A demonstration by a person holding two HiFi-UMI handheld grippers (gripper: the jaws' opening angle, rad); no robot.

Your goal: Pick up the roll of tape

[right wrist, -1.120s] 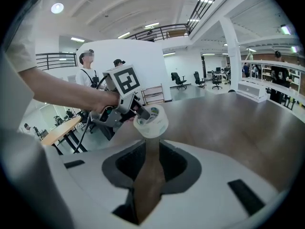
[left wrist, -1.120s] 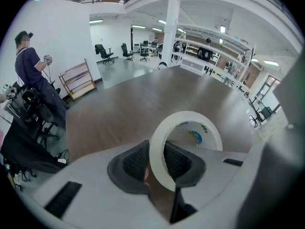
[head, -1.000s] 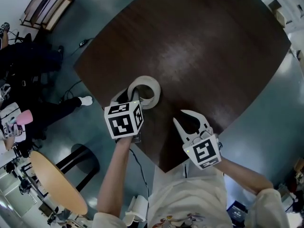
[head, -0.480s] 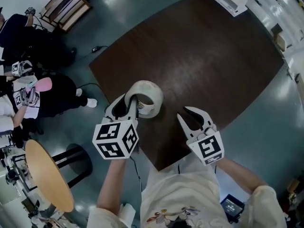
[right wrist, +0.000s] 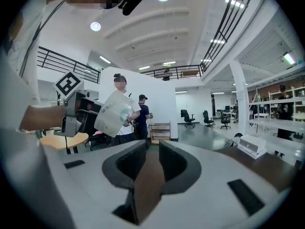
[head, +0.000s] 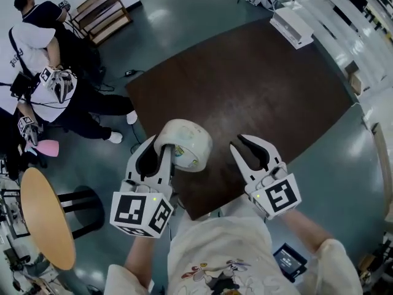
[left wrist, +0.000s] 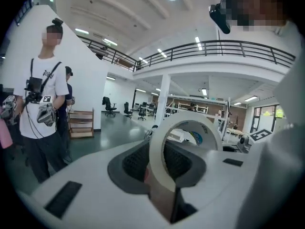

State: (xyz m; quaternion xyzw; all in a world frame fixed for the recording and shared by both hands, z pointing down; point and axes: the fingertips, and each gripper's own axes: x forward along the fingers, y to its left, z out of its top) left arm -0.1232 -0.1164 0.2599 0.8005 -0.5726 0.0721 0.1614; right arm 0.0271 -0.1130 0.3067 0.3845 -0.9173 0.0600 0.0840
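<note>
Tape (head: 184,145), a pale roll with a printed core, is gripped by the left gripper (head: 158,146) in the air, above the near edge of the table (head: 258,85). In the head view it is found just left of centre. The wall of the roll is clamped between the two jaws, one jaw being passed through the roll's hole, as is seen plainly in the left gripper view.

At 10 o'clock in the head view, two people (head: 43,54) are seen standing on the blue-grey floor, with a wooden shelf (head: 107,11) at 11 o'clock beside them. A round table (head: 43,226) with a light top is placed at 8 o'clock, and a dark stool (head: 86,201) just beside it.

The left gripper, with its marker cube nearest the camera, is held at 7 o'clock from centre and pointed toward 12 o'clock.

The dark brown table is spread from the centre toward 1 o'clock. A white box (head: 293,28) is set at its far edge, at 1 o'clock.

The right gripper (head: 238,142) is held at 4 o'clock from centre, near the tape but apart from it. Its jaws are parted by a narrow gap and nothing is held between them; only the table is seen through the gap in the right gripper view. In that view the tape is seen at 9 o'clock.
</note>
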